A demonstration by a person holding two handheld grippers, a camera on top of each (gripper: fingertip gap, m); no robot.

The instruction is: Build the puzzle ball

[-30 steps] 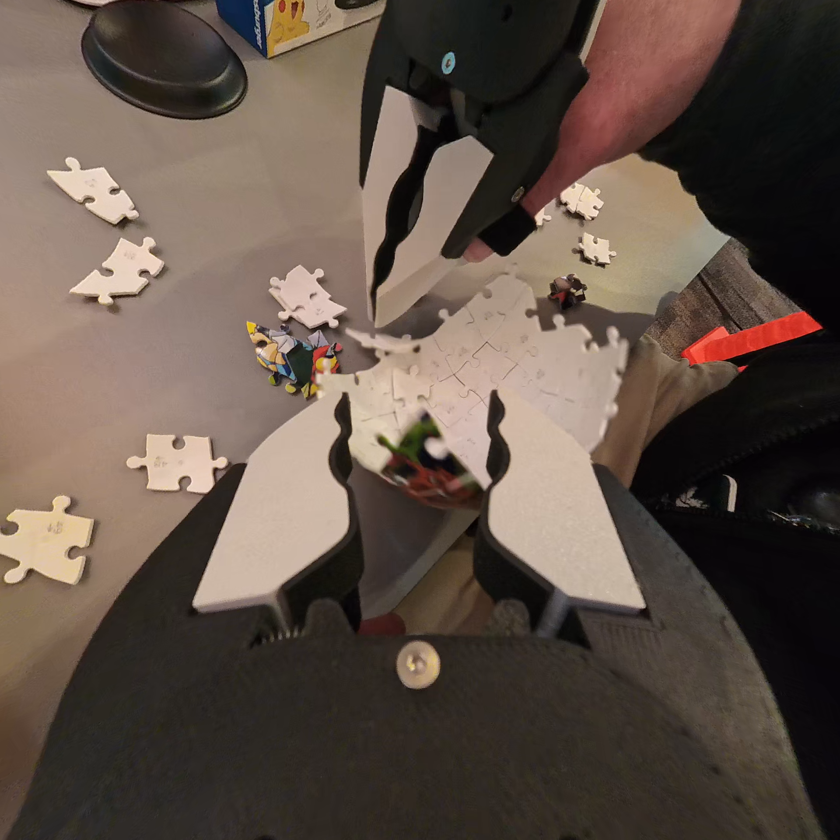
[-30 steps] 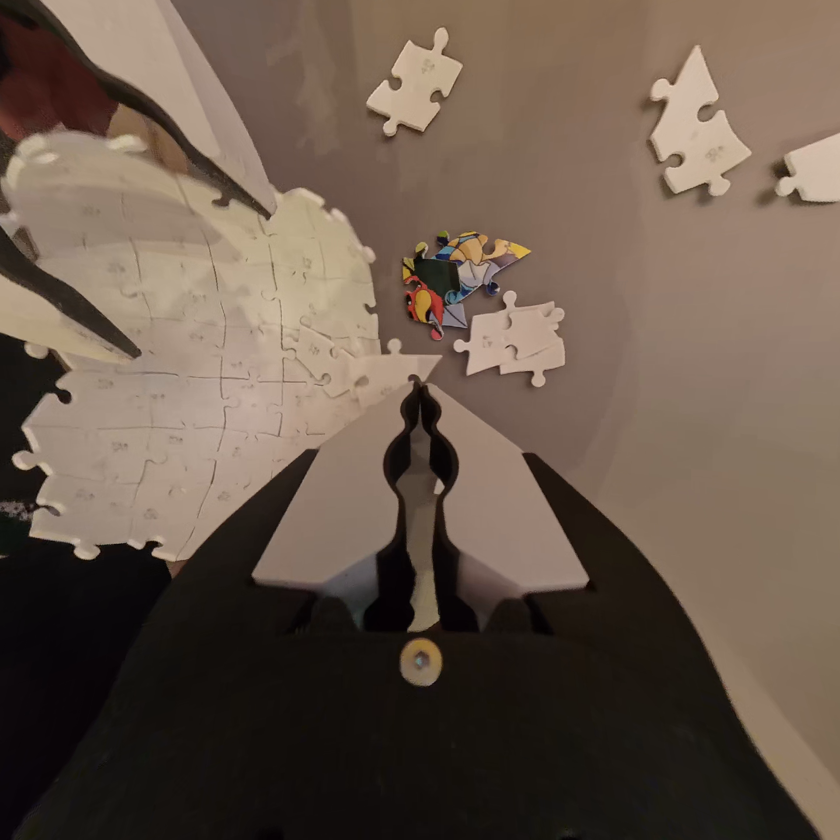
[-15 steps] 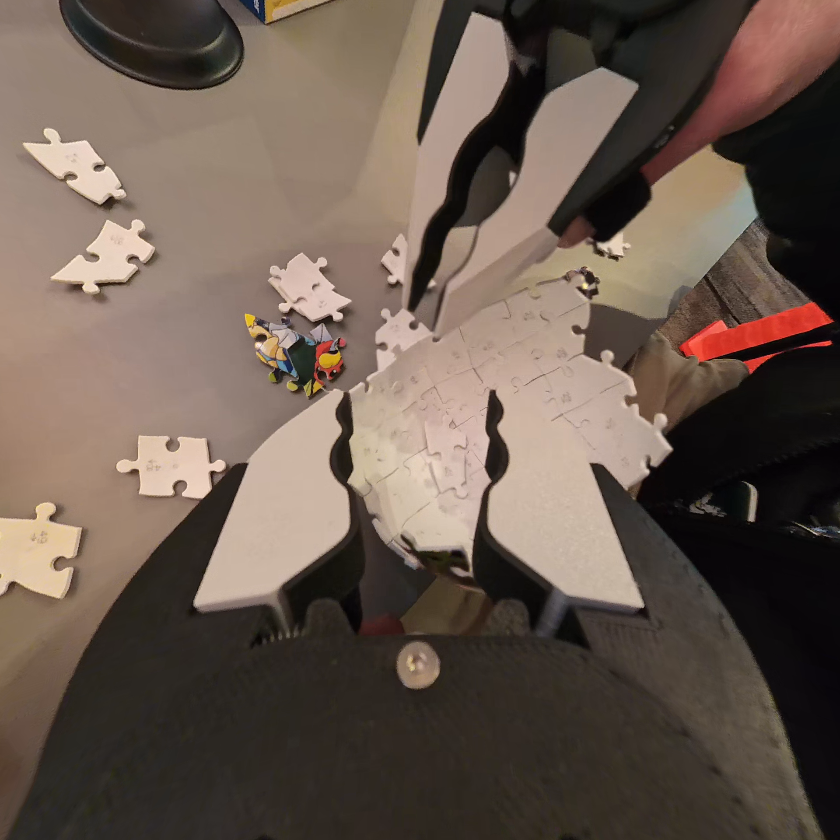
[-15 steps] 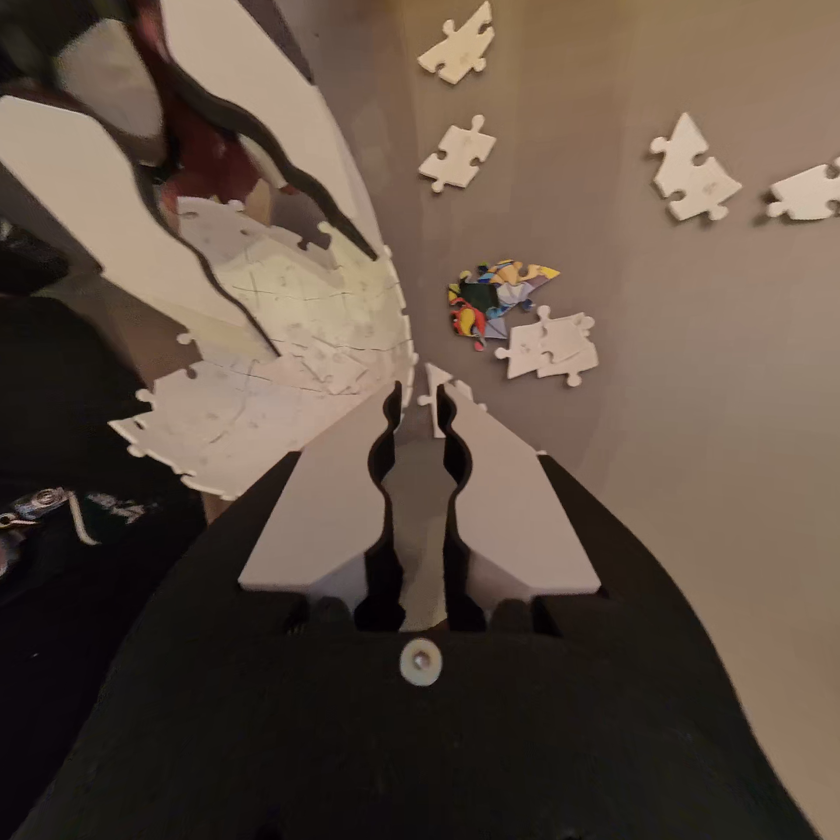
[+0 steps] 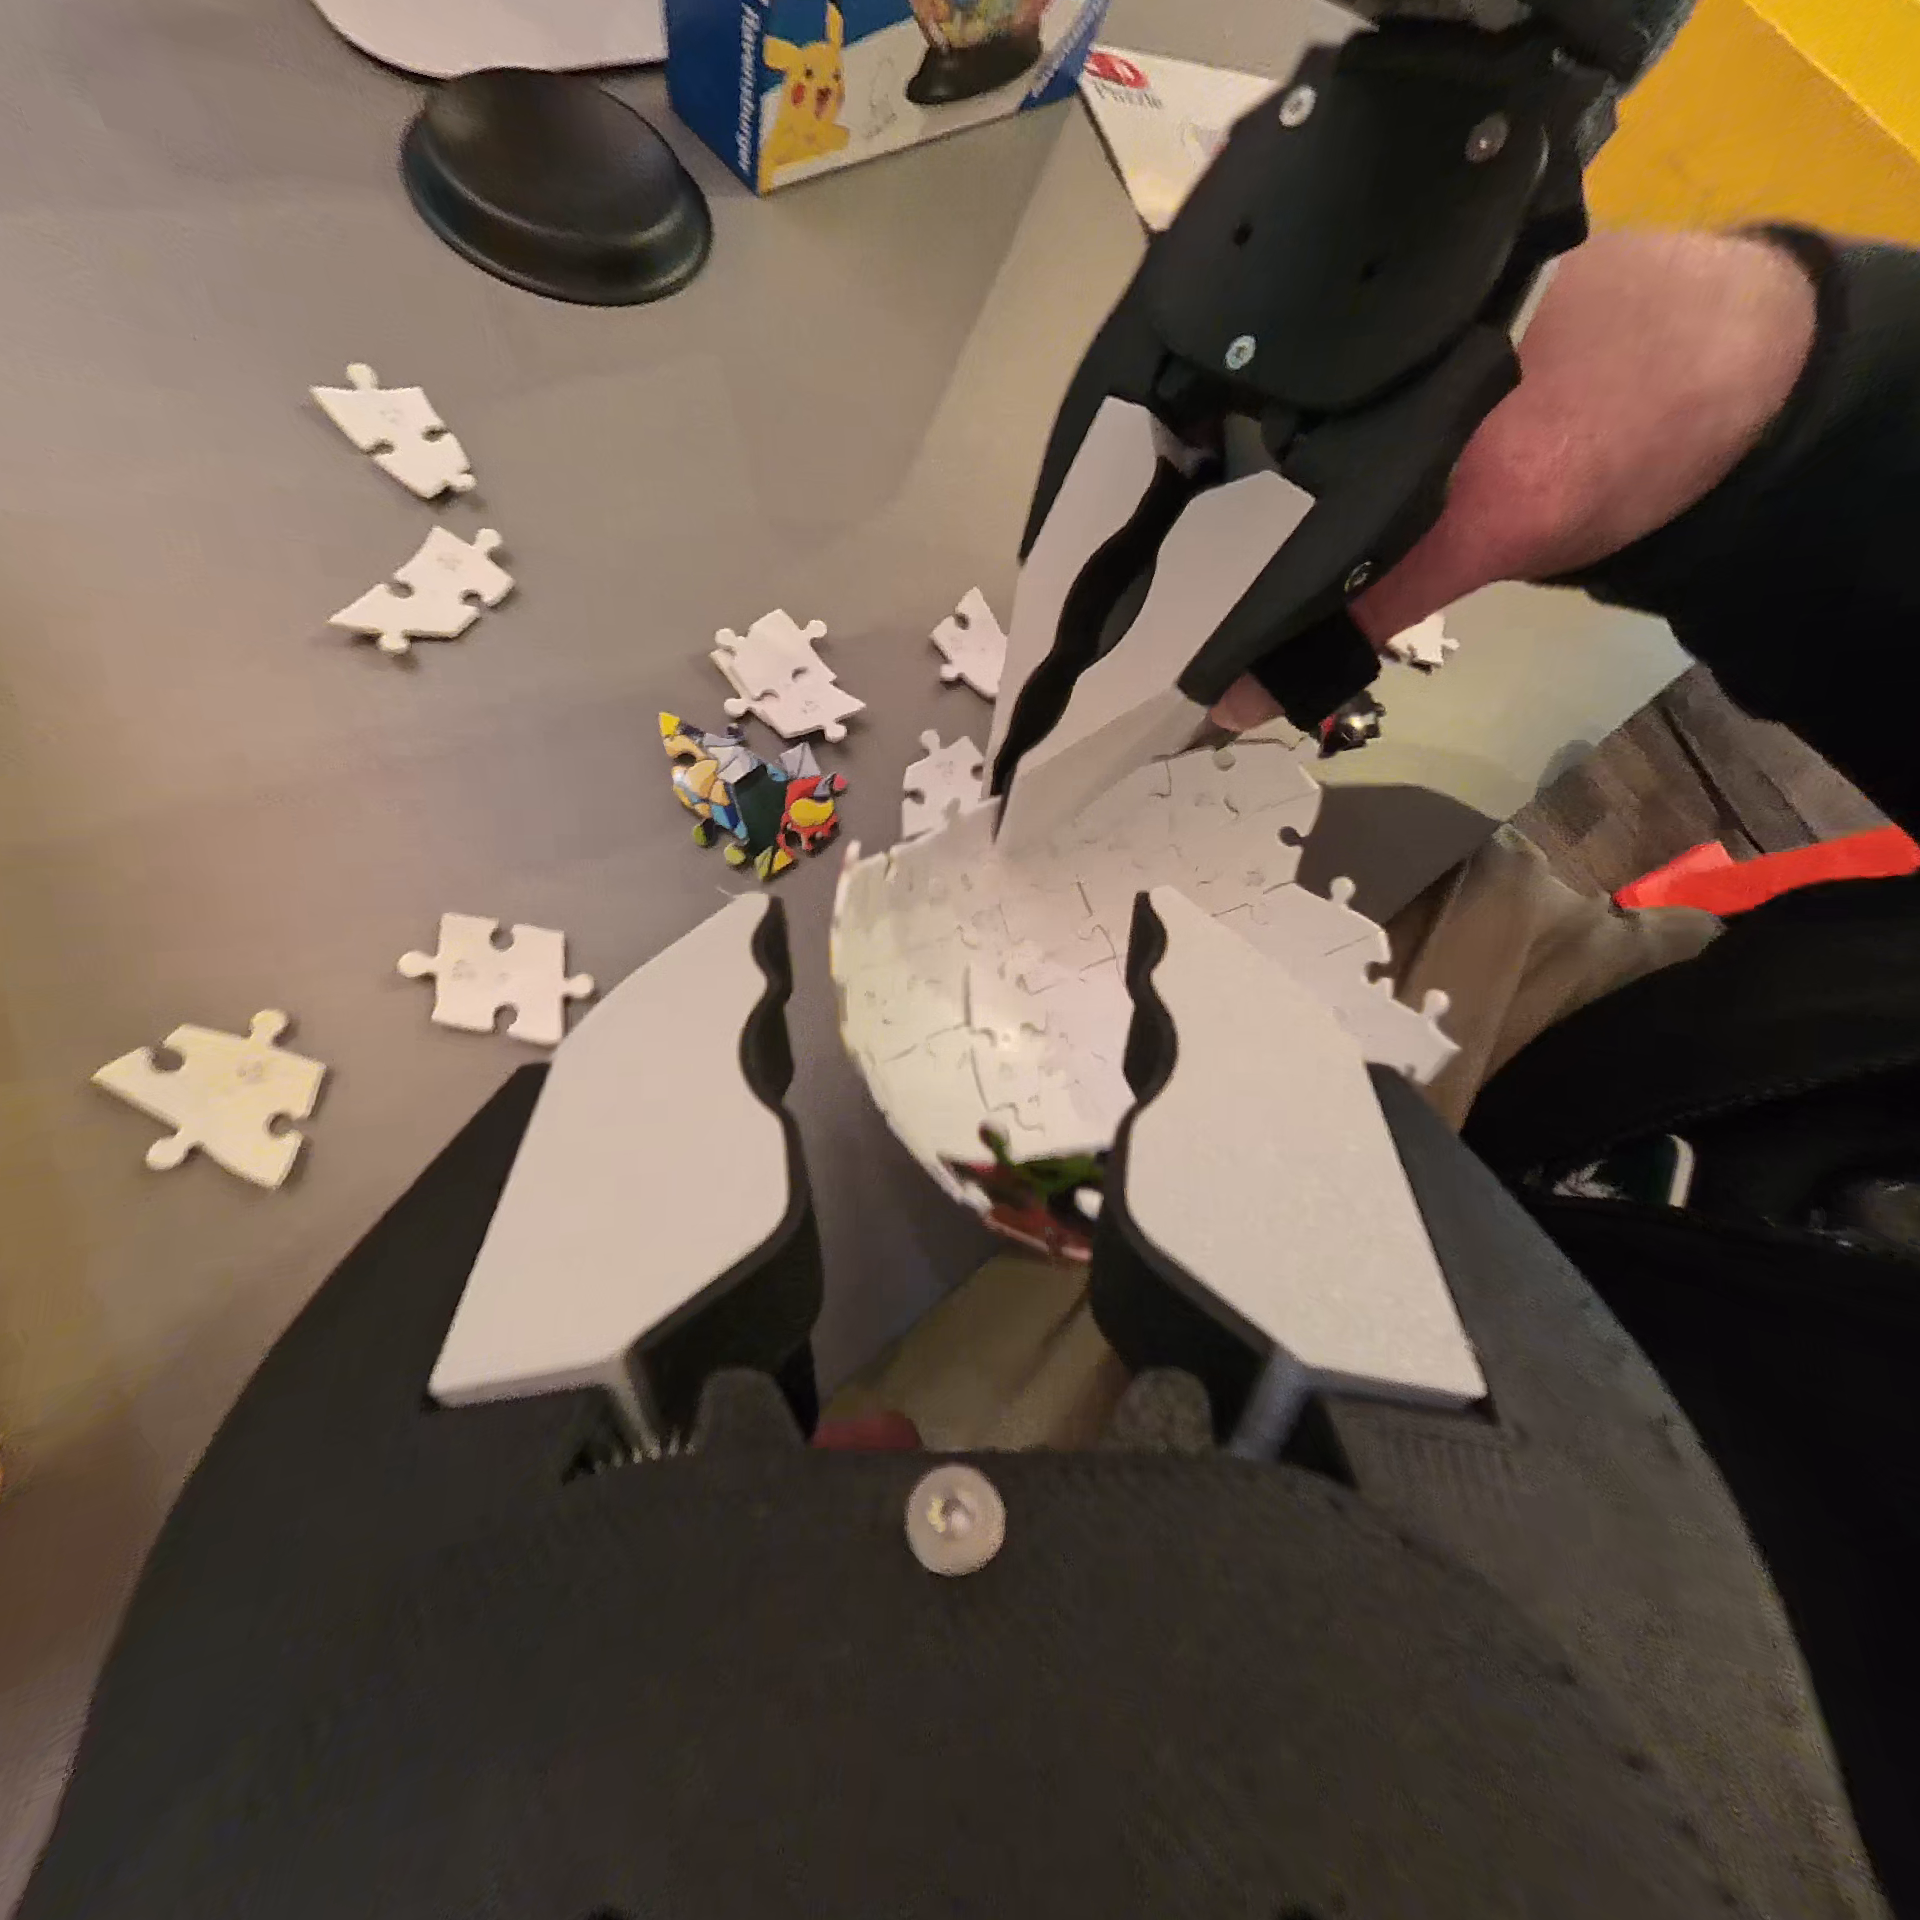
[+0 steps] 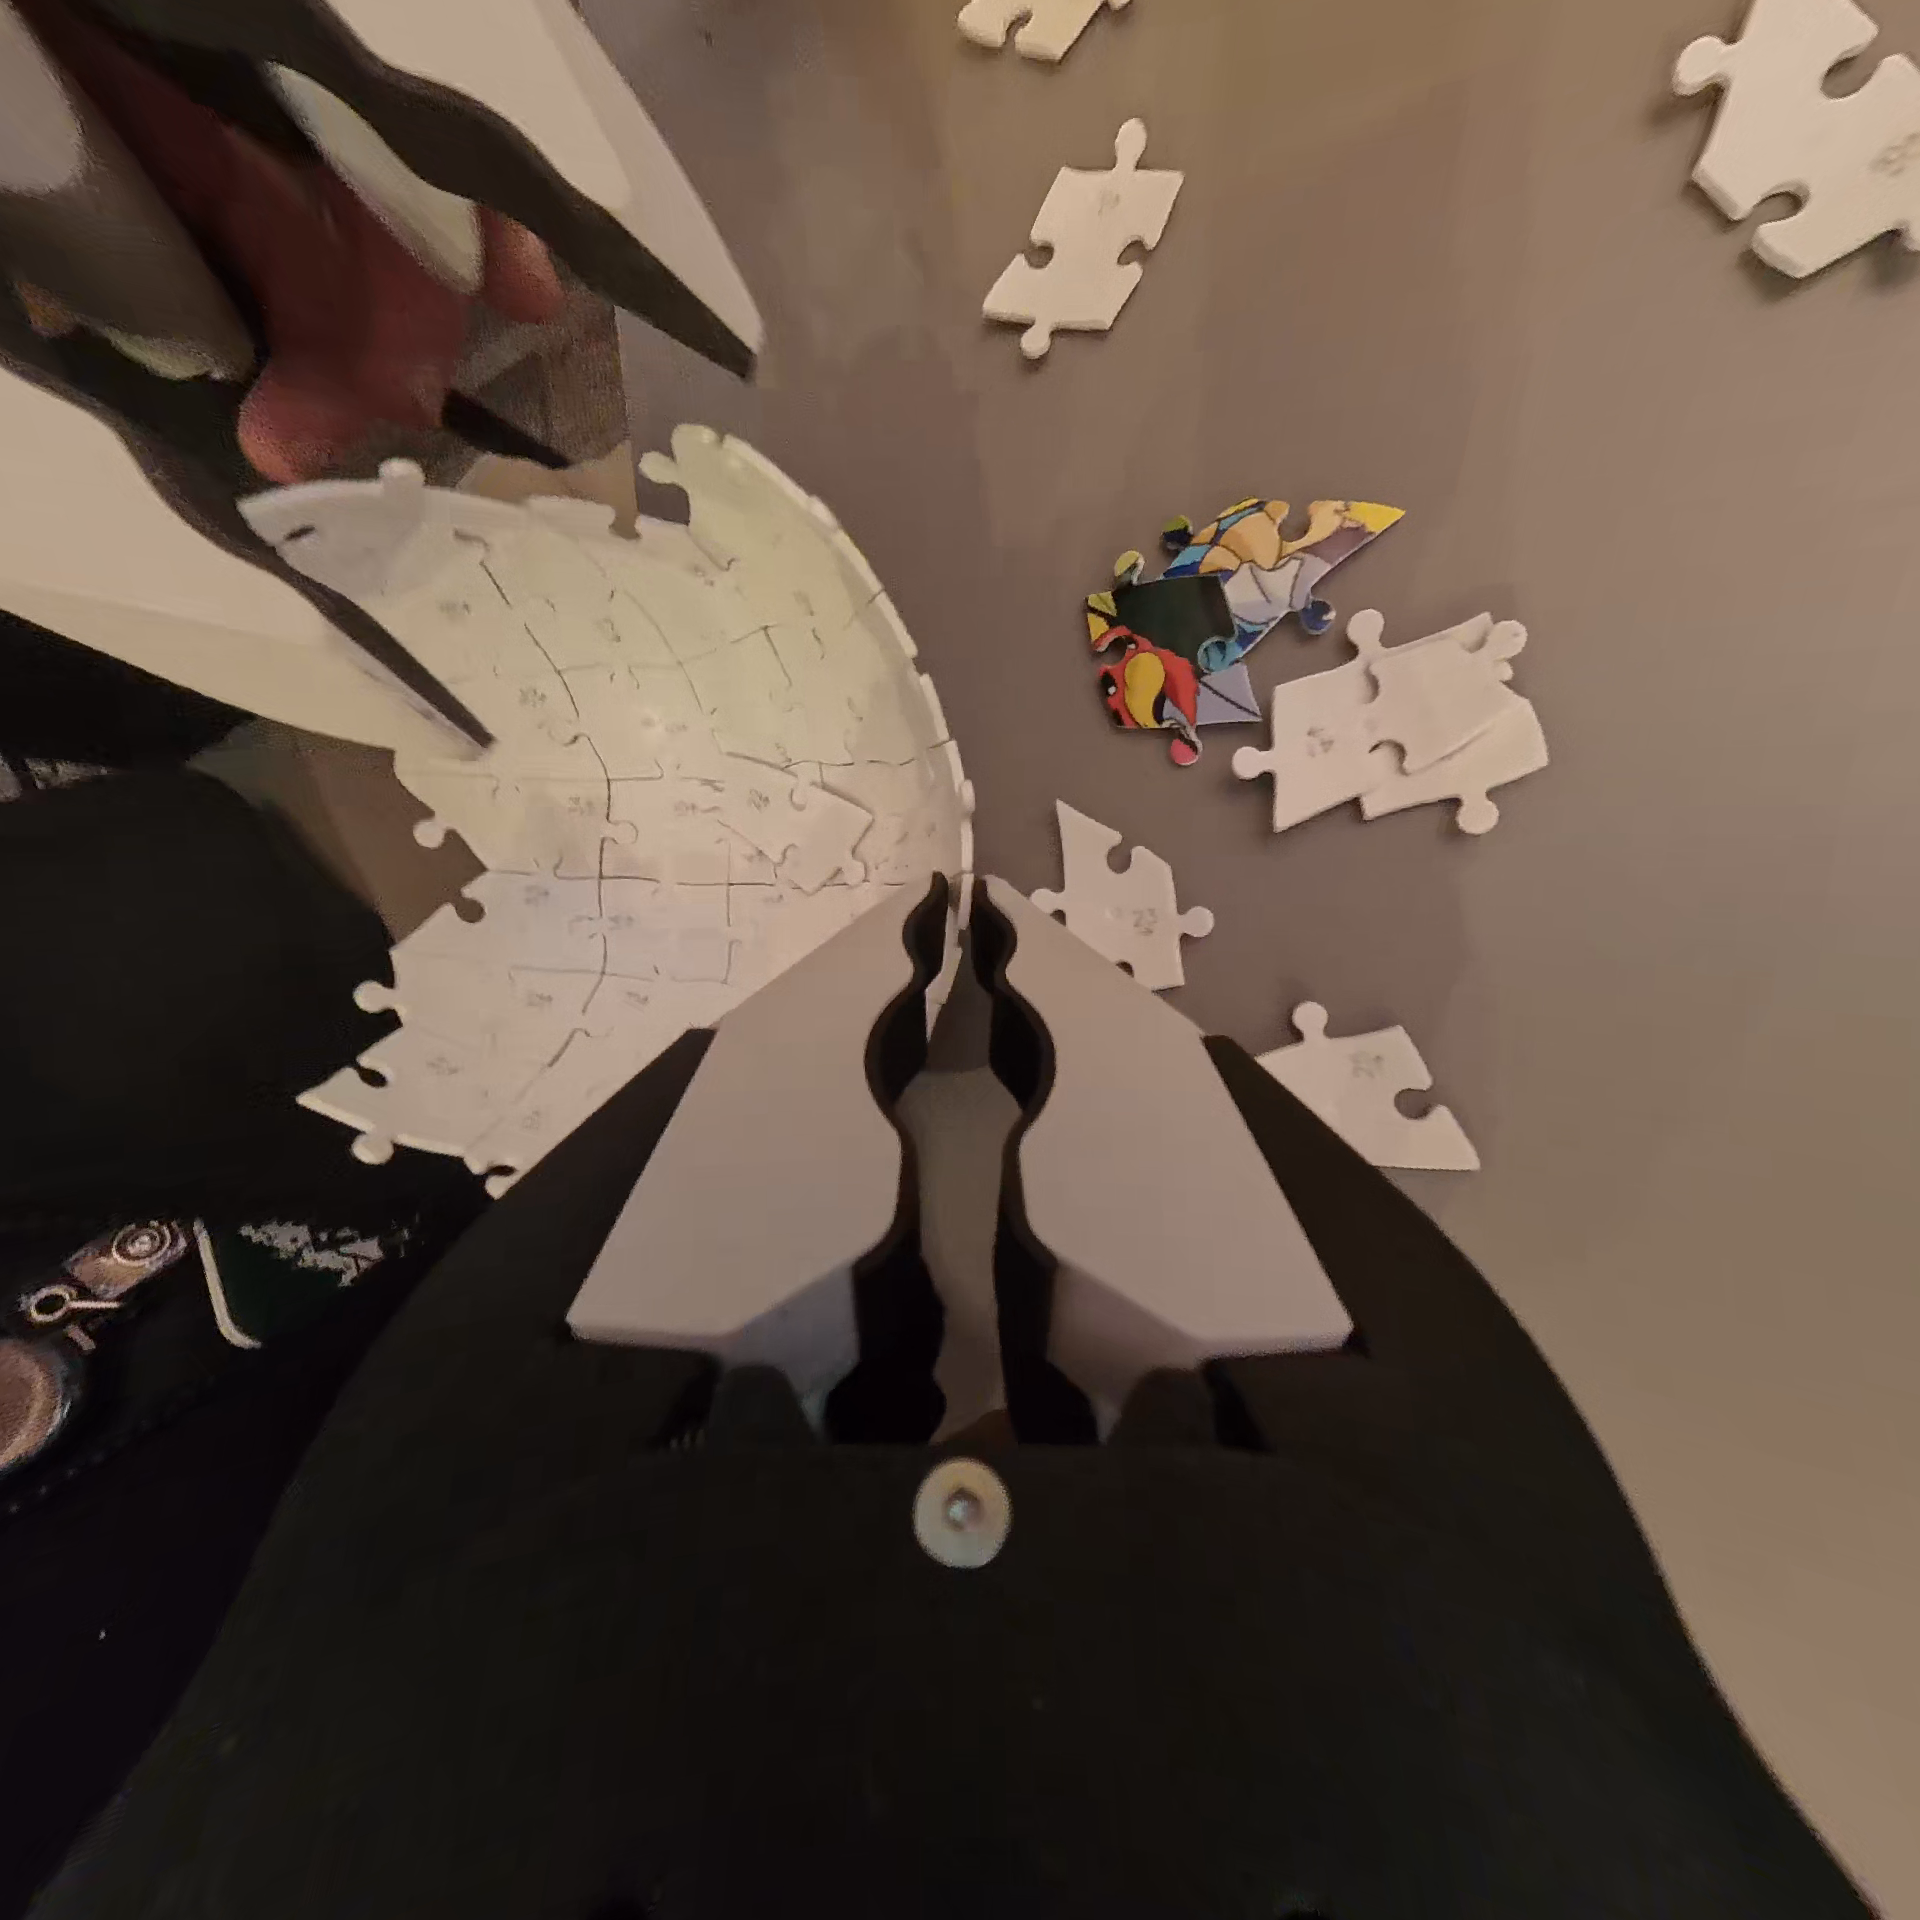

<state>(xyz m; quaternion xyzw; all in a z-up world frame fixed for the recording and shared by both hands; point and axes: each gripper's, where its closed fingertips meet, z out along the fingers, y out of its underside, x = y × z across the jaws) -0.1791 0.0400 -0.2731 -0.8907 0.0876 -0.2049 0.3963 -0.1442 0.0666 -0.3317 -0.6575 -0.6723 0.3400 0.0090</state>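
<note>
Since half a second ago your right gripper [image 6: 958,902] has drawn back to the rim of the half-built puzzle ball [image 6: 665,769] and now pinches that edge, fingers nearly together. Your left gripper [image 5: 951,935] has its fingers spread, the curved white shell sitting between them just off the grey table [image 5: 260,810]; whether they actually touch it you can't tell. A coloured cluster [image 5: 753,795] and loose white pieces [image 5: 499,977] lie beside it
</note>
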